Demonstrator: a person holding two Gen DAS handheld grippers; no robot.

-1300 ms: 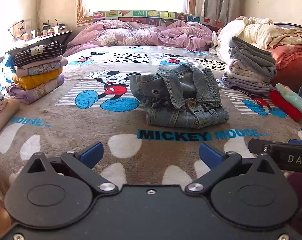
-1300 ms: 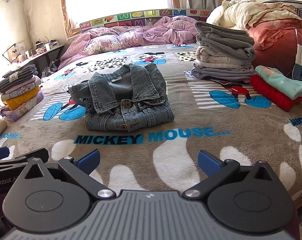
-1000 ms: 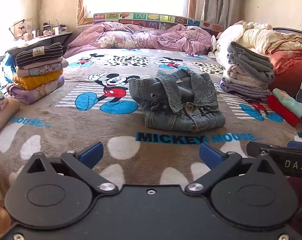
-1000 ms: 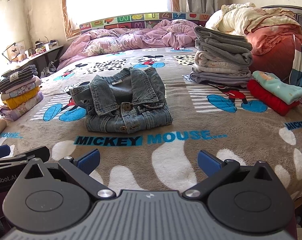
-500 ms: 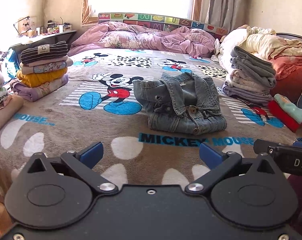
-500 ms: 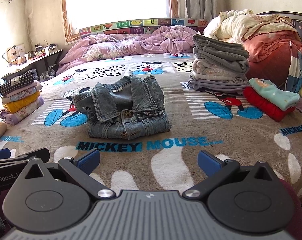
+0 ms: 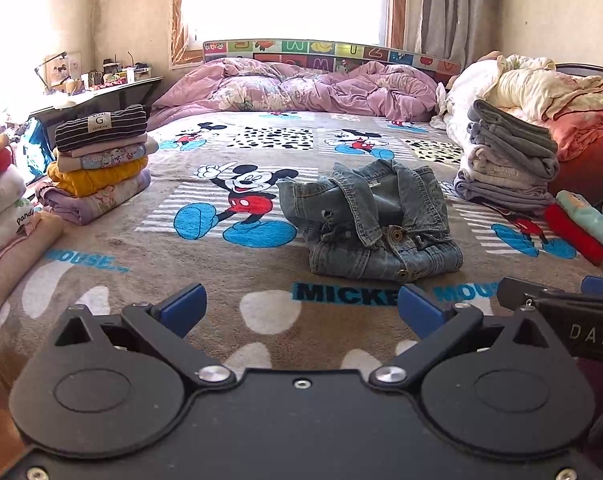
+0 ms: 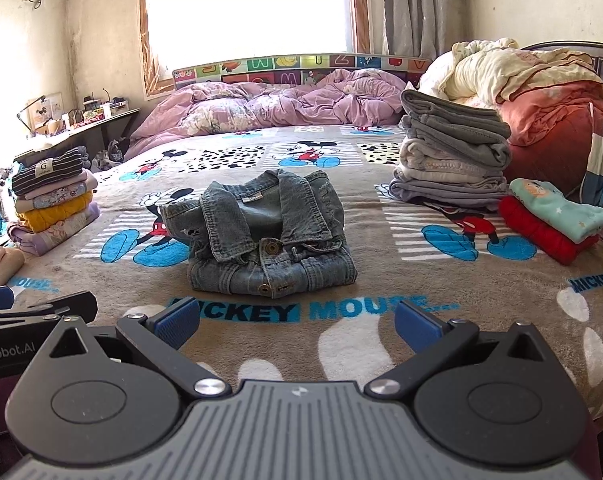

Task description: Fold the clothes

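A folded blue denim jacket (image 7: 375,222) (image 8: 267,236) lies in the middle of the bed on the Mickey Mouse blanket (image 7: 149,248), collar up and buttons facing me. My left gripper (image 7: 300,310) is open near the bed's front edge, well short of the jacket, with nothing between its blue pads. My right gripper (image 8: 297,322) is also open and empty, just in front of the jacket. Each gripper shows at the edge of the other's view.
A stack of folded clothes (image 7: 97,164) stands at the left, with more folded pieces (image 7: 5,232) at the near left edge. Grey folded items (image 8: 453,152) and a red and teal pile (image 8: 549,220) sit at the right. A crumpled purple duvet (image 7: 301,88) fills the back.
Both grippers have pulled back and risen a little from the jacket, so it looks smaller and farther. The jacket itself has not moved. Both grippers stay open.
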